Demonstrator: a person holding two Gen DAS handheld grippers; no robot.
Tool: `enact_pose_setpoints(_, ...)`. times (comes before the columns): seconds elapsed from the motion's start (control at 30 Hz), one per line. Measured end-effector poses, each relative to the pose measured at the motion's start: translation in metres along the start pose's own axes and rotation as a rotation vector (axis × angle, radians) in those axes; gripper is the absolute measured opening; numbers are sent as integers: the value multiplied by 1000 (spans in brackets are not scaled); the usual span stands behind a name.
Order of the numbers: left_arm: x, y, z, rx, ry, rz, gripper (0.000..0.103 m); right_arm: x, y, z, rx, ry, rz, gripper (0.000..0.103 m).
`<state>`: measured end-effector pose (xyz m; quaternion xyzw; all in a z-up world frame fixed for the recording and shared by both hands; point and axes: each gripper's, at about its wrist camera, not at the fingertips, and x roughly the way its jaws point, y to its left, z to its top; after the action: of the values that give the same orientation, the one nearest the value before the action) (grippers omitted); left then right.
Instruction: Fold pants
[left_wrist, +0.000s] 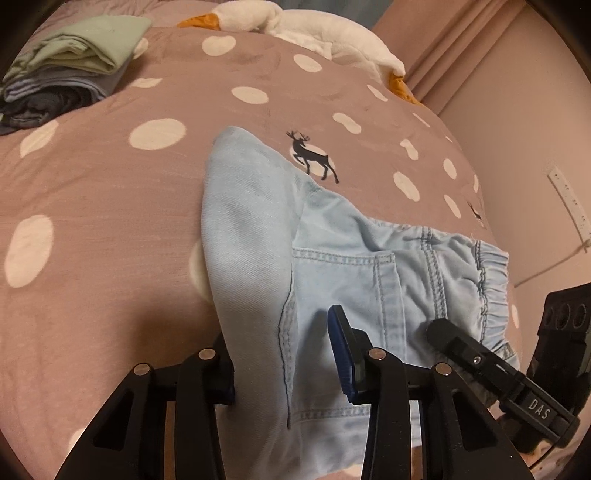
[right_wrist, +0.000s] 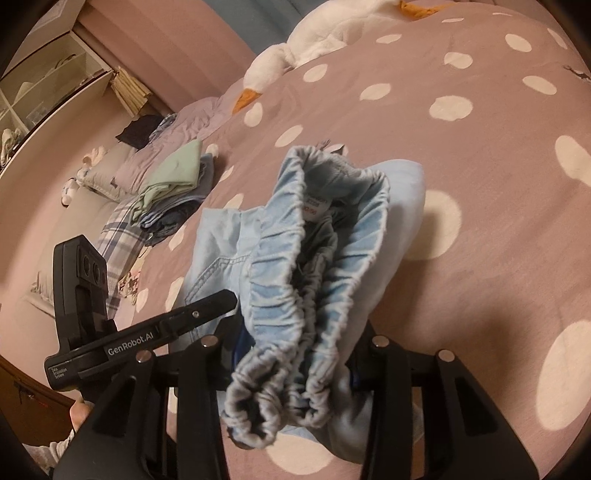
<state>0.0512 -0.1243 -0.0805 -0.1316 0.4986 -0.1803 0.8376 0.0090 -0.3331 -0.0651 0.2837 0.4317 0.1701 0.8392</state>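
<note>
The pants are light blue denim, already folded, in the centre of both frames on the dotted bed cover. The left gripper is wide, its fingers on both sides of the folded leg edge; whether it presses the cloth, I cannot tell. The right gripper is closed on the bunched elastic waistband. The cloth looks soft, light and floppy, so it will probably sag between holds. Thick seams and the waistband seem the safest places to take.
</note>
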Motion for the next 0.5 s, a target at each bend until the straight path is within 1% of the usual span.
enact_pose_setpoints(0.2, -11, 9, -4, -12, -20, 15, 39, 4, 17, -3, -28, 13, 14, 41)
enact_pose_setpoints(0.5, -26, 22, -11, -37, -40, 15, 39, 10, 36, -5, -60, 34, 20, 41)
